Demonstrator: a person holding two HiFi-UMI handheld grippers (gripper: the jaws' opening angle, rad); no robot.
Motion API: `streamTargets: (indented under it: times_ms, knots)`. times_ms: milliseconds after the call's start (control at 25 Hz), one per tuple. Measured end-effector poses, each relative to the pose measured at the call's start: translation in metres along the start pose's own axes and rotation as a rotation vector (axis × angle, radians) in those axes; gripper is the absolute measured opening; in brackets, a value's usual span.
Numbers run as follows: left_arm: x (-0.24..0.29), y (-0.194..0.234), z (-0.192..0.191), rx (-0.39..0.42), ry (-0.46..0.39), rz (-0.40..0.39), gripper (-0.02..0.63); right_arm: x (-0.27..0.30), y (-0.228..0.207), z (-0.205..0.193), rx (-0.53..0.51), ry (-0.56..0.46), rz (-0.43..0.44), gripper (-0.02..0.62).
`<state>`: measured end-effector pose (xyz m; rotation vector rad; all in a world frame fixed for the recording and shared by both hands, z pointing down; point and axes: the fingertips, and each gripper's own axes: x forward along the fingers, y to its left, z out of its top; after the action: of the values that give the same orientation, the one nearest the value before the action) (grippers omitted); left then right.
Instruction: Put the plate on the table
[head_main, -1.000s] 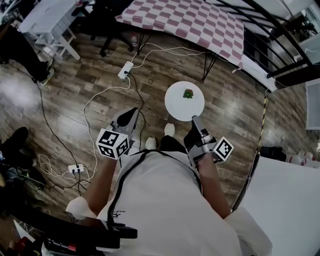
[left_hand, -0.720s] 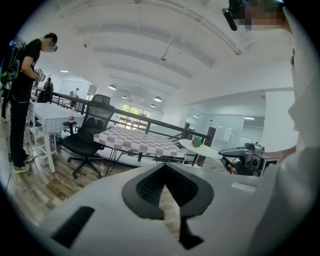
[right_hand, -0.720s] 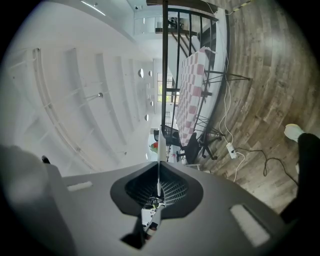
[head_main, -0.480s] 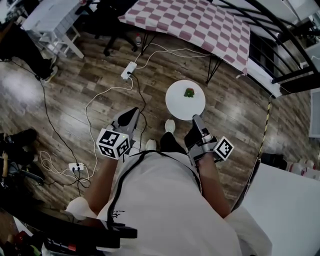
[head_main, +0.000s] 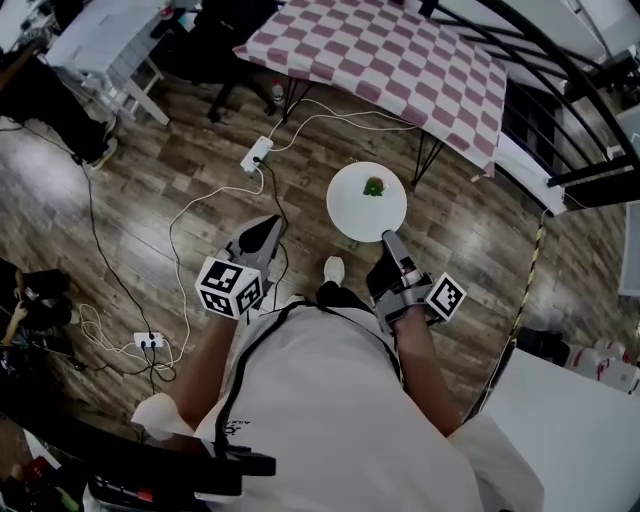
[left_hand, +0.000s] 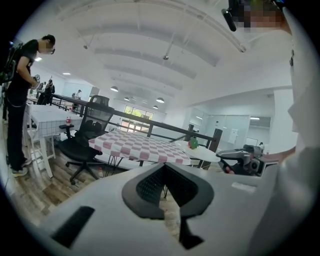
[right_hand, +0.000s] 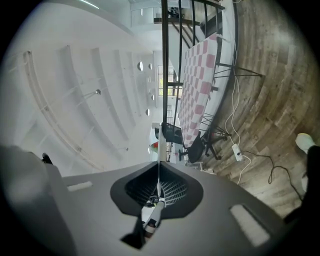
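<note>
A round white plate (head_main: 355, 215) with a small green and red thing (head_main: 375, 187) on it hangs level above the wooden floor. My right gripper (head_main: 390, 240) is shut on its near rim. In the right gripper view the plate (right_hand: 159, 145) shows edge-on between the pads. My left gripper (head_main: 270, 228) is beside it to the left, its jaws shut and nothing in them. The table with the red-and-white checked cloth (head_main: 400, 60) stands ahead of the plate; it also shows in the left gripper view (left_hand: 135, 145), with the plate (left_hand: 202, 151) to its right.
A power strip (head_main: 256, 154) and white cables lie on the floor ahead on the left. A black office chair (left_hand: 87, 135) and a standing person (left_hand: 20, 100) are left of the checked table. A black railing (head_main: 560, 70) runs behind it. A white surface (head_main: 580, 420) is at lower right.
Both grippers and the plate have moved forward toward the checked table, which now reaches further into the head view. The right gripper's hold on the plate is unchanged.
</note>
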<state>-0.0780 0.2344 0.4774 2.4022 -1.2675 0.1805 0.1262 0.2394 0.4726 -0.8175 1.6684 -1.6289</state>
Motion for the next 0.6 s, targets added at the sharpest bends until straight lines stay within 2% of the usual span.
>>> streamTargets:
  times_ms: [280,600]
  knots:
    - [0.049,0.0,0.027,0.011,-0.007,0.019,0.008,0.033,0.006,0.046,0.003,0.04,0.017,0.017]
    - [0.094,-0.008,0.036,0.011,-0.005,0.06,0.008,0.047,-0.005,0.097,0.015,0.071,0.018,0.017]
